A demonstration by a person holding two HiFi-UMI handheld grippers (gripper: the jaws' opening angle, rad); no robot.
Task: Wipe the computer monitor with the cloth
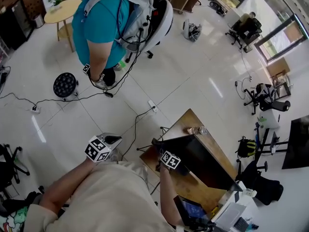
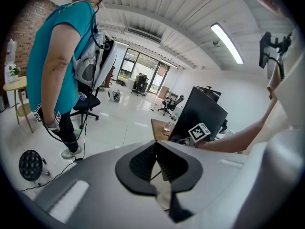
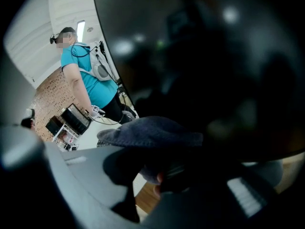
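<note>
My right gripper (image 3: 157, 171) has its fingers clamped on the dark cloth (image 3: 152, 131), which is up against the black monitor (image 1: 200, 159) standing on the wooden table (image 1: 186, 123). My left gripper (image 2: 156, 162) hangs apart from the table, fingers closed together on nothing.

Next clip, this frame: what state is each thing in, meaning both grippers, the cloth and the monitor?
Left gripper: jaws shut, empty, held in the air away from the desk.
Right gripper: jaws shut on the cloth.
Cloth: bunched, held at the monitor's screen.
Monitor: upright on the desk, screen dark.
</note>
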